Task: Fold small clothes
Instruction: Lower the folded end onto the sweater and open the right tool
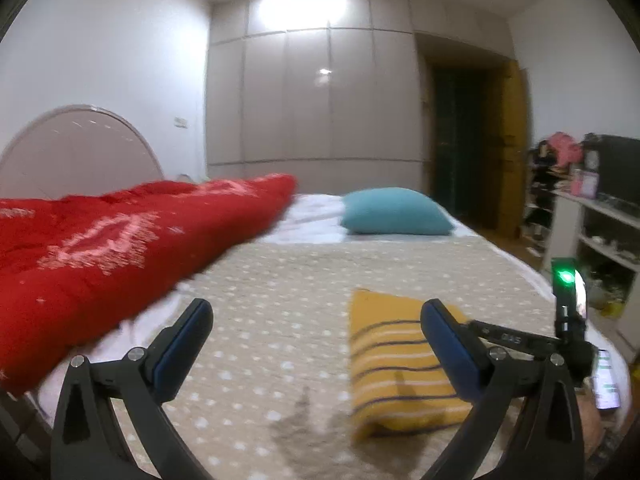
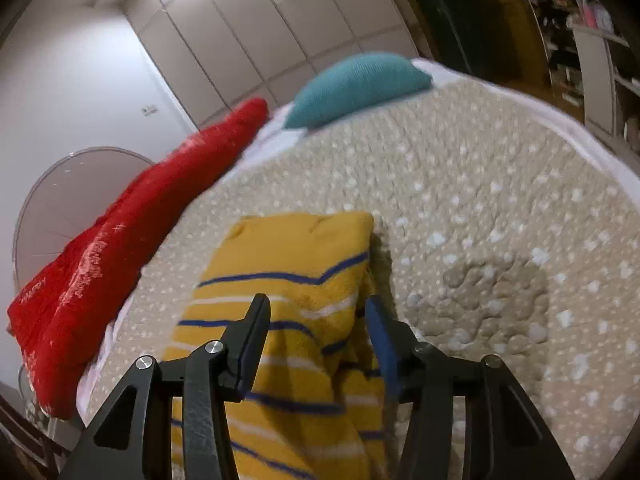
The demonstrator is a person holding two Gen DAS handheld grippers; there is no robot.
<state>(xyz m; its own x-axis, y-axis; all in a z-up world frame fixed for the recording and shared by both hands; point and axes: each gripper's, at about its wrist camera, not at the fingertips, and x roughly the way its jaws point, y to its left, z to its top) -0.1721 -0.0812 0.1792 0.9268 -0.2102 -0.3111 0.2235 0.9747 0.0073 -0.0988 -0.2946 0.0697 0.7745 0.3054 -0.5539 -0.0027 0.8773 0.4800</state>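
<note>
Jaws on both units stand spread apart with nothing between them: the left gripper (image 1: 316,336) is held above bare bedspread, and the right gripper (image 2: 318,336) is held directly over the near part of the yellow striped garment (image 2: 296,280), its fingers straddling the cloth without visibly pinching it. The garment lies on the bed (image 1: 260,280), near the front edge, and presents as a compact rectangle with straight sides and a squared far corner, which indicates that at least one fold is complete. In the right wrist view the near portion appears rumpled and less flat, so a final fold or a smoothing pass is judged outstanding. Motion blur limits certainty on layer count. No other small clothes are visible on the bedspread; the red quilt (image 1: 100,248) and teal pillow (image 1: 394,212) lie well apart from the garment.
</note>
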